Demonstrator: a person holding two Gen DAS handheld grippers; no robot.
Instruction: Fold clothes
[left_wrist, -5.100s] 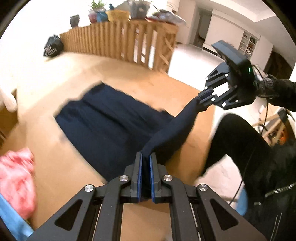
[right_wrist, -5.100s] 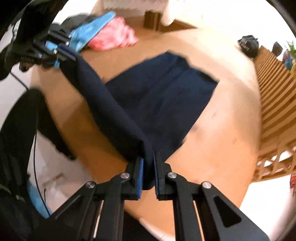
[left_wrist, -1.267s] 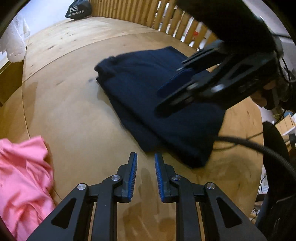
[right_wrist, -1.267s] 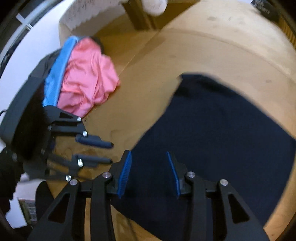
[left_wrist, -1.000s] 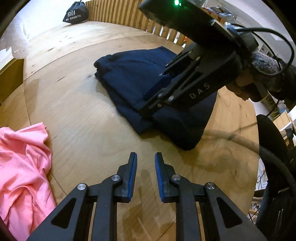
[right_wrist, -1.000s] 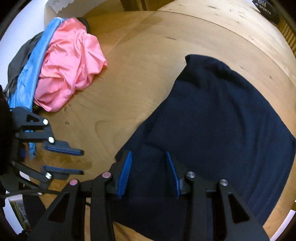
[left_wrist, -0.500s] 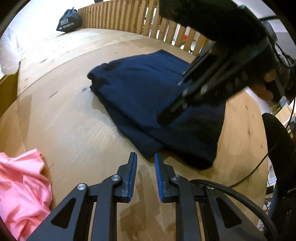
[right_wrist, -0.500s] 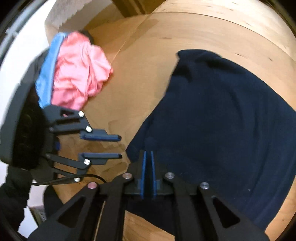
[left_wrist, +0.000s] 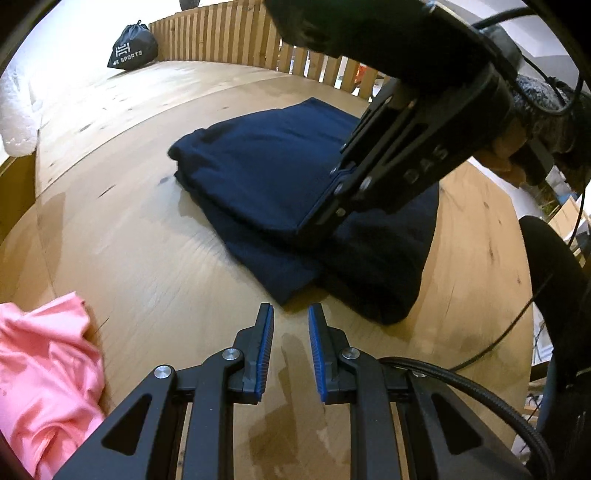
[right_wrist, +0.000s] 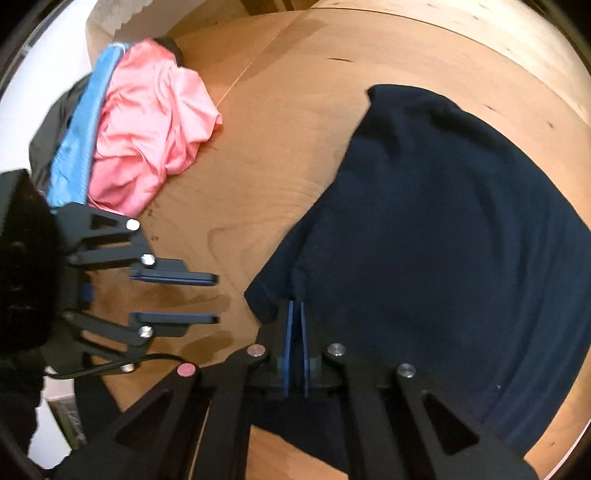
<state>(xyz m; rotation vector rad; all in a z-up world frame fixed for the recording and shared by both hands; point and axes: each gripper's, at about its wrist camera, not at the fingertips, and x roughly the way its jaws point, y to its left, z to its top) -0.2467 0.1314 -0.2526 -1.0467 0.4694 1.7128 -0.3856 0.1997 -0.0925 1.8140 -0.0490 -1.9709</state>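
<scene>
The right gripper (right_wrist: 295, 306) was seen with its blue pads pinched together on a top layer of the navy garment (right_wrist: 443, 229), close to that garment's near-left corner. In the left wrist view the same gripper (left_wrist: 314, 221) was shown slanting down from the upper right, its tips clamped on a raised fold edge, with a hand (left_wrist: 506, 155) partly visible on its handle.

The left gripper (left_wrist: 290, 321) was held narrowly apart, nothing between its pads, over bare wood just short of the garment's near corner. In the right wrist view it (right_wrist: 212, 297) was seen at the left, beside the garment but not touching it.

The garment was laid folded in several layers on the wooden bench (left_wrist: 129, 229), towards its right side. A pink garment (right_wrist: 147, 133) was crumpled at the bench's left edge, with a blue cloth (right_wrist: 79, 136) and something dark beside it. A black bag (left_wrist: 131, 48) was set at the far edge, next to a slatted fence (left_wrist: 229, 40).
</scene>
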